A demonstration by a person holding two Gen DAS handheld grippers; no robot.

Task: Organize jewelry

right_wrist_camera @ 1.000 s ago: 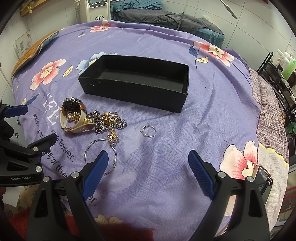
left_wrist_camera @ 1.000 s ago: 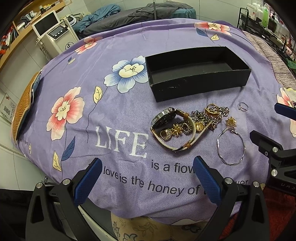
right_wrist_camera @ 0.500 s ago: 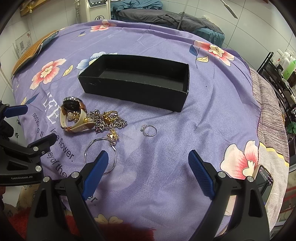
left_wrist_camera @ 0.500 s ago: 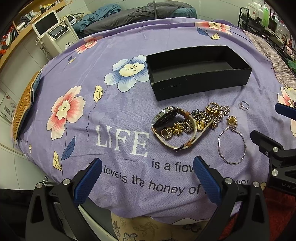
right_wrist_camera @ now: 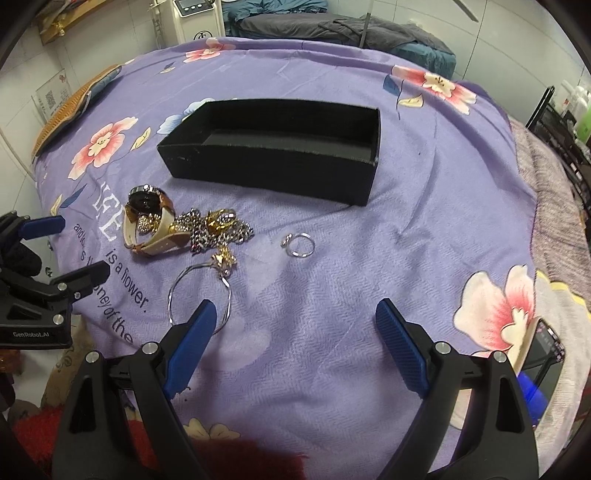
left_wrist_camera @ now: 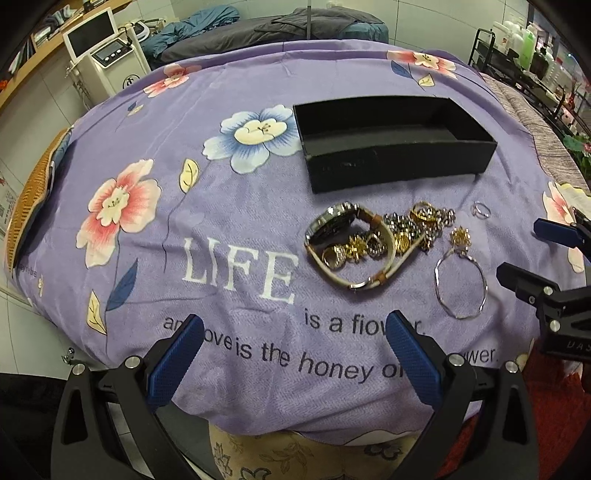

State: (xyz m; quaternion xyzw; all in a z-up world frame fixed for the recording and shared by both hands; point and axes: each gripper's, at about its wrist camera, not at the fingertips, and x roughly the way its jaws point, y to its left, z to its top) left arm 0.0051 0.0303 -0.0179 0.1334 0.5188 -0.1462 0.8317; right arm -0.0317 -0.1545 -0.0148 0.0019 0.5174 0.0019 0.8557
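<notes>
An empty black box [left_wrist_camera: 391, 138] [right_wrist_camera: 273, 151] sits on the purple floral cloth. In front of it lies a jewelry pile: a watch with a tan strap [left_wrist_camera: 347, 243] [right_wrist_camera: 149, 221], tangled silver and gold chains [left_wrist_camera: 421, 225] [right_wrist_camera: 218, 229], a thin silver bangle with a gold charm [left_wrist_camera: 460, 280] [right_wrist_camera: 199, 288], and a small silver ring [left_wrist_camera: 481, 209] [right_wrist_camera: 300, 244] apart to the right. My left gripper [left_wrist_camera: 295, 354] is open and empty, near the cloth's front edge. My right gripper [right_wrist_camera: 295, 336] is open and empty, just in front of the bangle and ring.
A white machine with a screen [left_wrist_camera: 105, 55] stands at the back left. A dark bundle of bedding [left_wrist_camera: 280, 26] lies behind the cloth. A rack of bottles [left_wrist_camera: 524, 44] stands at the right. A phone [right_wrist_camera: 546, 343] lies at the right edge.
Both grippers have stayed open and nearly still; the left wrist view has shifted very slightly. The jewelry and box have not moved.
</notes>
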